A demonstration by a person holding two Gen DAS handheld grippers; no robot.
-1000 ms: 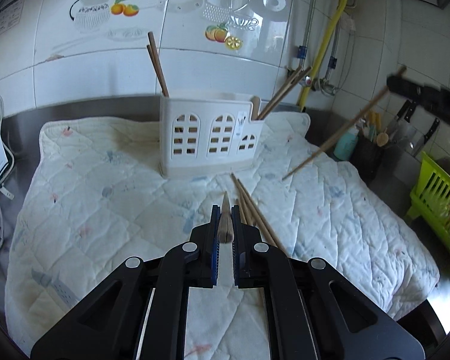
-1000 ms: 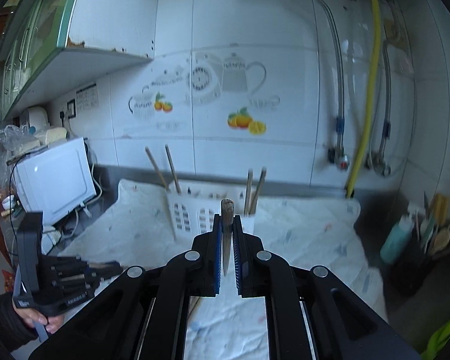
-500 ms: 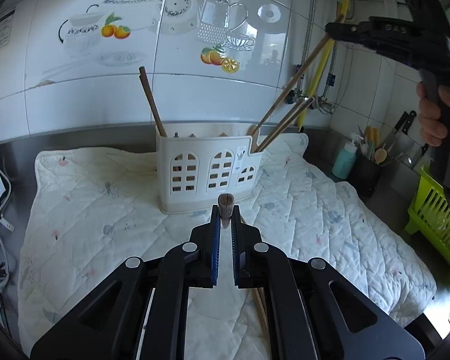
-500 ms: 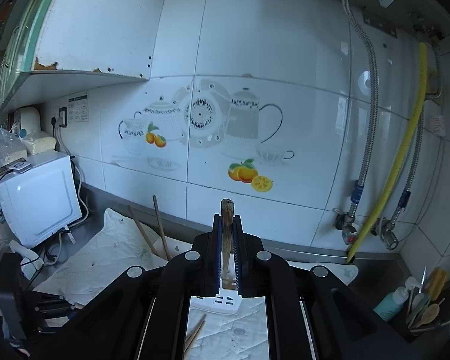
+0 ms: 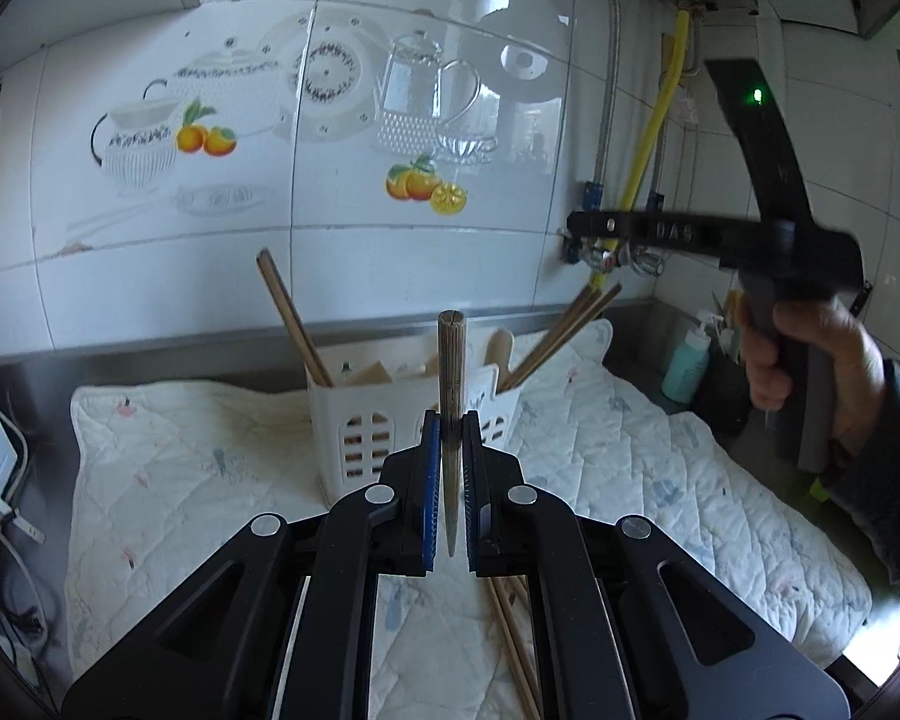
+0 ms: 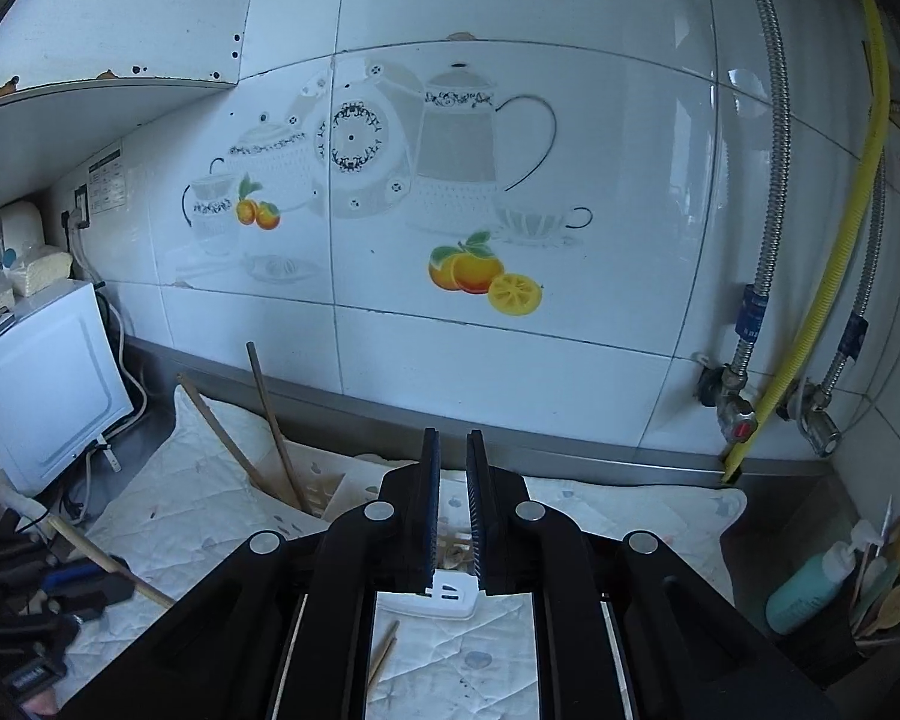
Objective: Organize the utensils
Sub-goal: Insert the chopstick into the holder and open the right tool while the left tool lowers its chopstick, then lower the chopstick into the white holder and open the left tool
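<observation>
Left gripper: jaws clenching on chopstick, stick standing upright between pads, blunt end sticking up above jaws.
Right gripper: jaws have just been opening, nothing sitting between them, narrow gap showing.
White utensil holder standing on quilted cloth covering counter, near tiled wall.
Chopsticks leaning out of holder at both ends.
More loose chopsticks lying on cloth under left gripper.
Person's hand gripping right gripper handle at right edge of left view.

Wooden chopstick upright – clamped; white slotted holder on quilted mat, chopsticks leaning inside.
</observation>
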